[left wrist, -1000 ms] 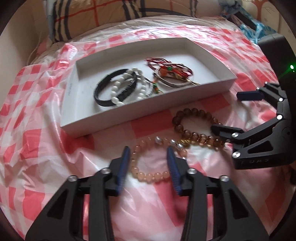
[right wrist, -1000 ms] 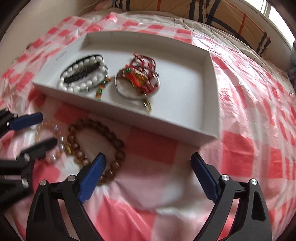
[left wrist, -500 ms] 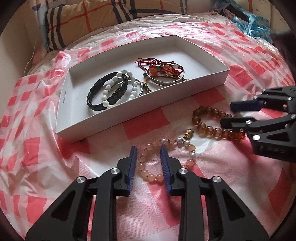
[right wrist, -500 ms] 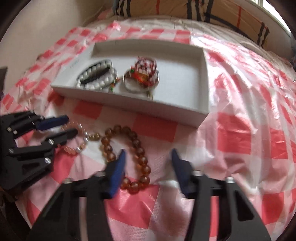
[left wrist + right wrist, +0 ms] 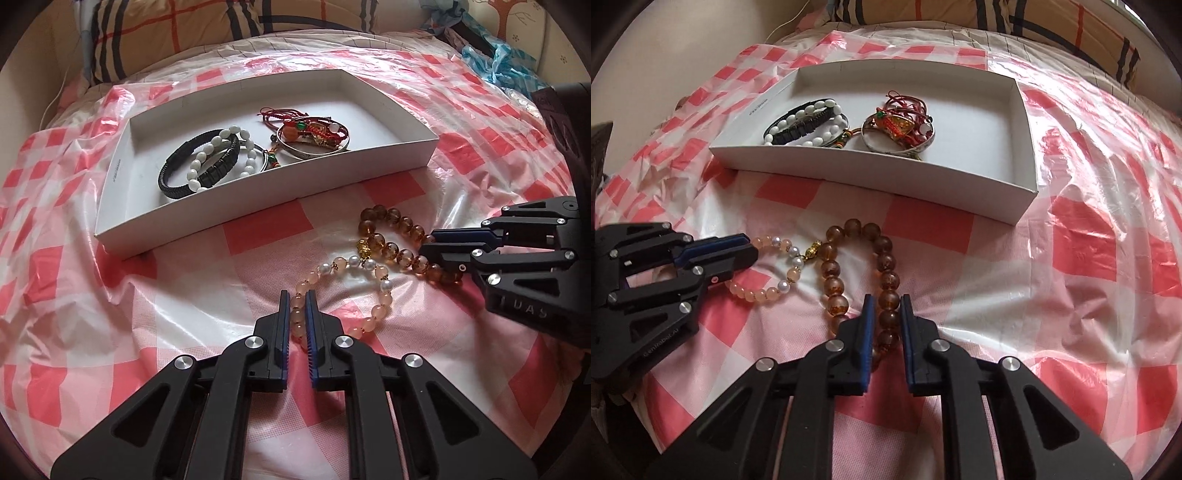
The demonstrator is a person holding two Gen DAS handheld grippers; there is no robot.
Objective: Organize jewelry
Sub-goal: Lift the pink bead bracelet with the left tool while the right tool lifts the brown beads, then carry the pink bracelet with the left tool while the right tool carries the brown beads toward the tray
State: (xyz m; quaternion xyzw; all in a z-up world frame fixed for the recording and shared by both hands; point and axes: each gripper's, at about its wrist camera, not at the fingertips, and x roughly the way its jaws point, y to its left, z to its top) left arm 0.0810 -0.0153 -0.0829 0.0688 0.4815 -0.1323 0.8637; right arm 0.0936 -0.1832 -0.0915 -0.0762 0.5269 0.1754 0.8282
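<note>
In front of the white box (image 5: 388, 158), your left gripper (image 5: 295, 317) was closing on the pink bracelet (image 5: 369, 295) and your right gripper (image 5: 884, 325) on the brown bracelet (image 5: 886, 266), beads between both pairs of fingers.

The body of the right hand-held gripper (image 5: 430, 246), seen from the left wrist view, carries raised letters on its side reading "UAS", with a partial stroke before them. The body of the left hand-held gripper (image 5: 753, 254), seen from the right wrist view, bears the embossed word "GenRobot.AI" along its lower edge. The white cardboard tray (image 5: 258, 206) has a short line of small dark print on its left rim in the left wrist view, and the same line shows on its rim in the right wrist view; in both it is too small to read.
</note>
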